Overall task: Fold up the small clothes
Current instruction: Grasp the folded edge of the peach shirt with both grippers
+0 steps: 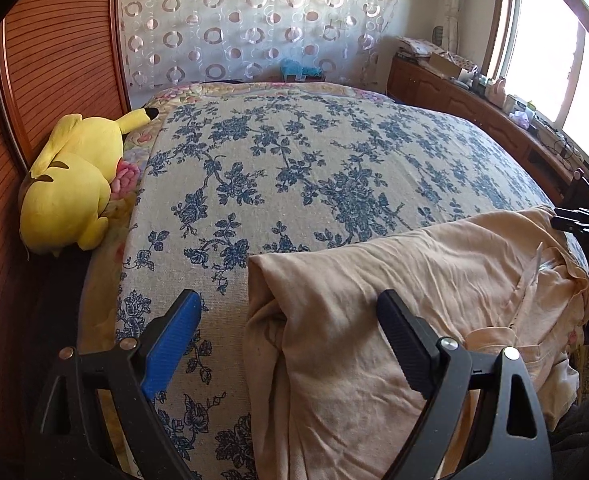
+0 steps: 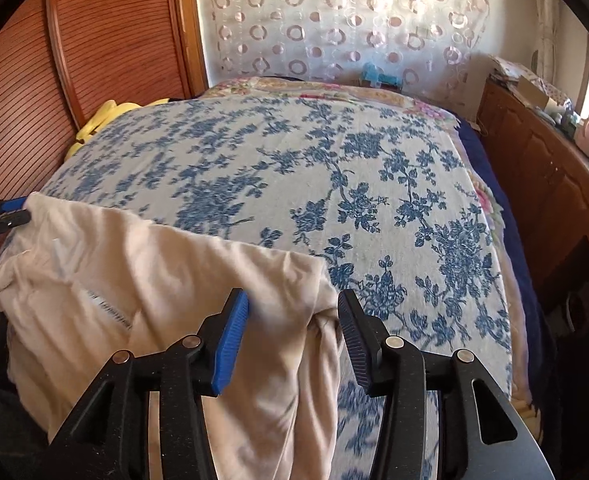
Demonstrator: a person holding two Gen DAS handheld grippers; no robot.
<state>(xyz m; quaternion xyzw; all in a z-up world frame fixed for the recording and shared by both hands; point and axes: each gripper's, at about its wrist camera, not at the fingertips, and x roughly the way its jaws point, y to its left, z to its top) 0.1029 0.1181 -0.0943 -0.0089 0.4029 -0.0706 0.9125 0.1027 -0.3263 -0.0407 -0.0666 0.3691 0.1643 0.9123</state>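
At the far left of the left wrist view a yellow plush toy with a black-tipped ear [image 1: 74, 176] lies against the ribbed reddish-brown wooden headboard [image 1: 54, 64], on the edge of the bed covered by a cream spread printed with blue flowers [image 1: 294, 168]. To its right, the left tool [image 1: 288, 312] stands spread wide, one blue-faced finger over the bare spread and the other black finger over the cloth, nothing pinched between them. The task's thing, a folded pale peach cotton garment [image 1: 394, 300], lies on the near part of the bed, its left folded edge between those fingers and its creased body running right toward the bed's edge. In the right wrist view the same garment [image 2: 154, 280] fills the lower left, and the right tool [image 2: 294, 312] hangs over its right edge with its fingers parted; the cloth's edge sits in the gap, the pads not pressing it. Farther right, a brown wooden cabinet [image 2: 542, 184] with clutter on top runs along beneath the window.
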